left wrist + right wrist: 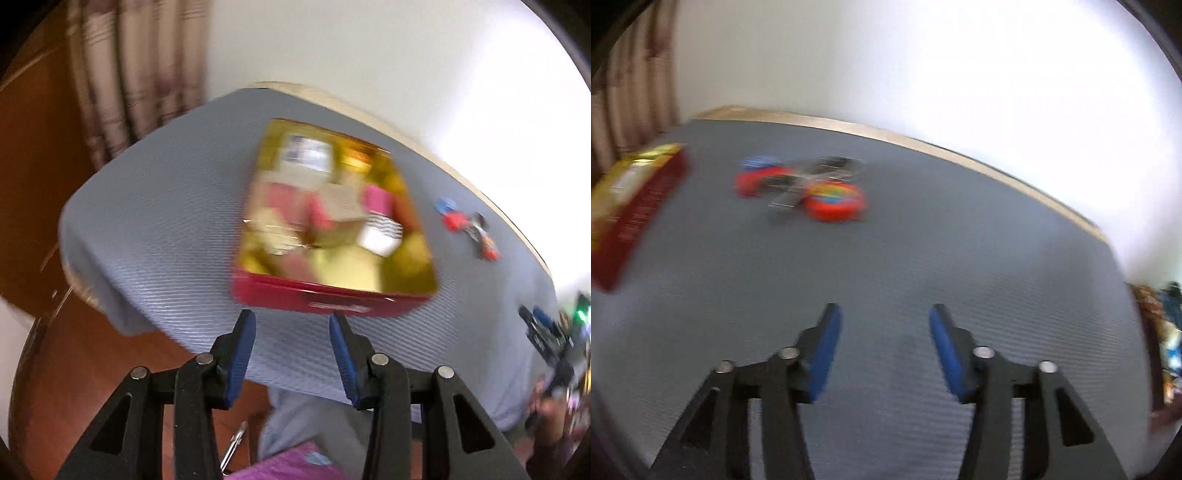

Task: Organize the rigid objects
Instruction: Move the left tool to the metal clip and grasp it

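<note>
Left wrist view: a red tin box (pixel 334 221) with a shiny gold inside sits on the grey ribbed cover of the tabletop (pixel 166 221), holding a jumble of small items, pink, white and yellow, too blurred to name. To the box's right, apart from it, lies a small cluster of loose objects (pixel 469 229) in red, blue and black. The left hand-held gripper (pixel 291 332) hangs just in front of the box's near red wall, its blue-padded fingers spread apart and grasping nothing. A curtain (pixel 136 74) and a white wall (pixel 369 48) stand behind the tabletop.

From the right wrist view, the same cluster shows as a red round piece with a coloured top (pixel 834 201), a red curved piece (pixel 757 182), a blue piece (pixel 761 161) and some clear or metallic parts between them. The right hand-held gripper (pixel 884 332) hovers over bare cover well short of them, released and empty.
</note>
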{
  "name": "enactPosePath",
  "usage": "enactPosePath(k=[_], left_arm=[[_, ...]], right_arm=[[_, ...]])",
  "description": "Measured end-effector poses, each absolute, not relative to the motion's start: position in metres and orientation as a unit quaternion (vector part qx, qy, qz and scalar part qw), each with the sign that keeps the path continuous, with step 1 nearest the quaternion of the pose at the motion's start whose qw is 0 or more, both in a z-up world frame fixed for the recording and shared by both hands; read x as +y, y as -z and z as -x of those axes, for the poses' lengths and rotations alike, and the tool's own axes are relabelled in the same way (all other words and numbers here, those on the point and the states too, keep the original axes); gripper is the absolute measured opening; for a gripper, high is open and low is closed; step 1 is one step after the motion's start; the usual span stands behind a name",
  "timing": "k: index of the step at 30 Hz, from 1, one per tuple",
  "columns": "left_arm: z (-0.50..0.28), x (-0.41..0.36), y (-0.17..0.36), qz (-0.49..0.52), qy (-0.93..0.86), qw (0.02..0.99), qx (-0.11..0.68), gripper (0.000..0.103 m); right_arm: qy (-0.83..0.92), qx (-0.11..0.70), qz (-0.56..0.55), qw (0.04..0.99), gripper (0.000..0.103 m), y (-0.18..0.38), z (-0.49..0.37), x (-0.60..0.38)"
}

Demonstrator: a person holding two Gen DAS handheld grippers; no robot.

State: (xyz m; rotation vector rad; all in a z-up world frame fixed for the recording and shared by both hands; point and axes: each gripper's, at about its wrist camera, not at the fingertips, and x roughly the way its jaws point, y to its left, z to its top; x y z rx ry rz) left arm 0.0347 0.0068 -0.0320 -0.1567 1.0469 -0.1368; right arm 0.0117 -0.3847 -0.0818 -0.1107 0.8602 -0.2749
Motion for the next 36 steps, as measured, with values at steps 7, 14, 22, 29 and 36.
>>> enactPosePath(k=[7,14,22,29,36], left_arm=[[-0.044,-0.091,0.017,-0.05,0.146,0.856,0.494,0.042],[-0.085,-0.178,0.003,-0.078,0.222,0.825,0.513,0.042],[-0.121,-0.272,-0.002,-0.102,0.277,0.801,0.521,0.042],[-0.181,-0.323,0.004,-0.162,0.244,0.803,0.52,0.042],[-0.243,-0.368,0.044,-0.184,0.273,0.749,0.574,0.042]], right_arm=[[0.167,0.423,-0.005,0.89,0.057,0.102,0.0,-0.442],[0.139,0.416,-0.046,0.898,0.063,0.1,0.003,-0.454],[0.102,0.4,-0.17,0.895,0.07,0.098,0.012,-0.5],[0.079,0.392,-0.224,0.889,0.071,0.097,0.029,-0.514],[0.067,0.393,-0.227,0.889,0.074,0.101,0.025,-0.512]])
